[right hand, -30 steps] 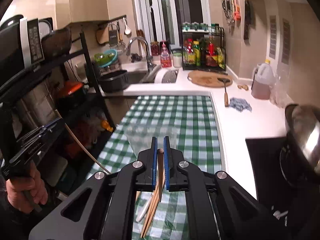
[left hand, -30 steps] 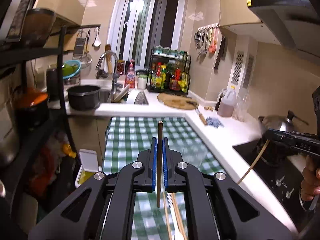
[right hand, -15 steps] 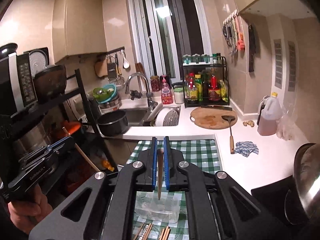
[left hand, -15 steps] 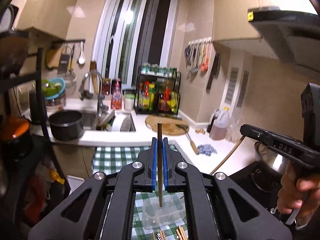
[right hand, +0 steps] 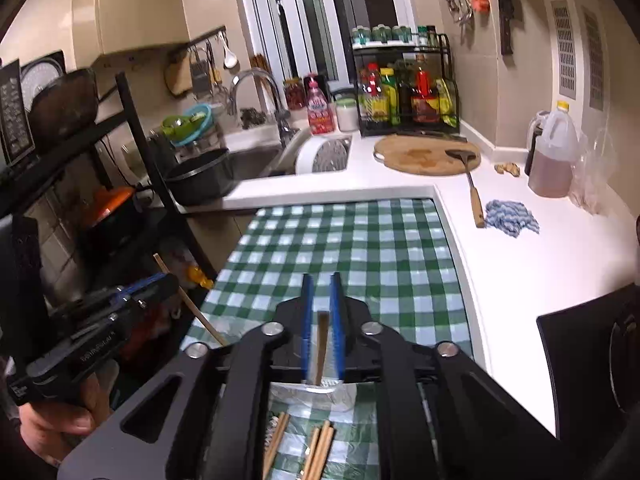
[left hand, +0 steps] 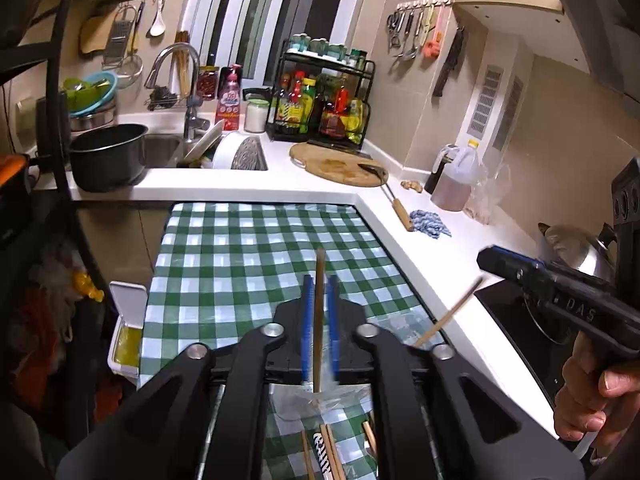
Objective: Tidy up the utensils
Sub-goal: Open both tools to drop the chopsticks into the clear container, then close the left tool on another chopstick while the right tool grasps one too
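Note:
My left gripper [left hand: 320, 280] points down over a clear plastic container [left hand: 296, 404] on the green checked cloth [left hand: 248, 248]. Its jaws are opening, and a wooden chopstick [left hand: 319, 320] stands loose between the blue pads [left hand: 307, 320] with a gap on each side. My right gripper [right hand: 321, 280] hangs over the same container [right hand: 344, 394], jaws opening too, with a second chopstick [right hand: 322, 344] free between them. Each view also shows the other gripper [left hand: 486, 260] [right hand: 160, 284] from the side with its stick slanting down. Several chopsticks [right hand: 320, 452] lie on the cloth.
A white counter [right hand: 520, 264] runs along the right and back, with a spatula [right hand: 474, 196], a blue rag [right hand: 512, 218] and an oil jug [right hand: 552, 156]. A black hob [left hand: 516, 320] lies at right, a dark shelf rack [right hand: 136, 148] at left, and a sink [left hand: 160, 148] behind.
Both grippers have come down and forward over the clear container. Their pads, shut tight on the chopsticks before, now stand apart from them.

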Available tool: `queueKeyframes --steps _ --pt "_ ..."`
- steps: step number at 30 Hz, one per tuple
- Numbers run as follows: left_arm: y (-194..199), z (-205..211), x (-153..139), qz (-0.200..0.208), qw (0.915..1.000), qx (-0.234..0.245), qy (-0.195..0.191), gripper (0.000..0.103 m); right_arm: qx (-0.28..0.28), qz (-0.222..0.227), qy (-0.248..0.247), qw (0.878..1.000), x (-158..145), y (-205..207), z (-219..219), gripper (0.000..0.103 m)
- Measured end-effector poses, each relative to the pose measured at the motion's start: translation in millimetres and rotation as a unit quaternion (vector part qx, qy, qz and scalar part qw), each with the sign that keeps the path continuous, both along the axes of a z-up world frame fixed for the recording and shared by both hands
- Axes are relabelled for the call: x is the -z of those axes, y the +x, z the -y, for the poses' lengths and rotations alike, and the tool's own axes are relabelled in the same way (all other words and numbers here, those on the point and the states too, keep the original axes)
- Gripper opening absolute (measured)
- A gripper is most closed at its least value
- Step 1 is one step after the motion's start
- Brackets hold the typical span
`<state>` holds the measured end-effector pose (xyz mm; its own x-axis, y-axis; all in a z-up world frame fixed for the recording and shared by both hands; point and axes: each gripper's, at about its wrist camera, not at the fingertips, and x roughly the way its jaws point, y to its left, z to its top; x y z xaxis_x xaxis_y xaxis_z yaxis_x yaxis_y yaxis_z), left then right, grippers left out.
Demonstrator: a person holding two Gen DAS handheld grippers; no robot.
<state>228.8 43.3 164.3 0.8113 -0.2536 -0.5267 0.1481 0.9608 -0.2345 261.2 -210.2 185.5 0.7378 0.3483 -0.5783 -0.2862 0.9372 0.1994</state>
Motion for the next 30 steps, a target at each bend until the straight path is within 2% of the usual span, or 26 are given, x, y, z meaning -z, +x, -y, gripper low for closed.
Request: queueKeyframes --steps 1,2,6,9,14,18,19,20,21,22,24,26,30 --pt "-2 -3 -3 0.004 1.0 -0.005 -0.003 0.035 0.01 0.002 -0.006 1.0 -1 -2 2 0.037" --pt "-6 -5 -7 0.013 0.9999 -0.009 -0.006 0.046 0.016 0.004 -0.013 1.0 -1 -4 4 0.038" --pt "-28 -13 -31 0.044 0.9985 -0.032 -0.004 0.046 0.039 0.022 -0.024 0.999 -15 -21 17 0.038" --pt "-54 -14 -44 0.07 0.9967 -0.041 0.002 0.046 0.05 0.058 -0.029 0.997 -31 -50 26 0.038" --pt "-111 -15 -43 0.098 0.9938 -0.05 0.017 0.045 0.047 0.108 -0.024 0.993 -32 -113 33 0.038" --pt "-157 -6 -14 0.094 0.9938 -0.05 0.034 0.031 0.048 0.126 -0.005 0.991 -2 -170 36 0.036" --pt "-168 -4 -6 0.093 0.9936 -0.051 0.039 0.029 0.048 0.123 0.003 0.991 8 -181 36 0.031" --pt "-180 -1 4 0.092 0.9934 -0.051 0.045 0.022 0.048 0.12 0.009 0.992 17 -189 38 0.025" --pt "-193 2 17 0.09 0.9934 -0.05 0.05 0.017 0.047 0.11 0.018 0.993 31 -201 37 0.011" --pt "-200 3 25 0.089 0.9935 -0.051 0.05 0.016 0.043 0.1 0.027 0.994 44 -209 37 0.004" --pt "-216 7 49 0.082 0.9943 -0.048 0.049 0.011 0.037 0.084 0.037 0.995 69 -224 35 0.002" --pt "-228 10 72 0.067 0.9955 -0.049 0.047 0.01 0.025 0.069 0.029 0.997 97 -238 29 0.002" --pt "-241 12 125 0.001 0.9986 -0.051 0.017 0.01 0.014 0.032 0.018 0.999 144 -253 22 0.004"
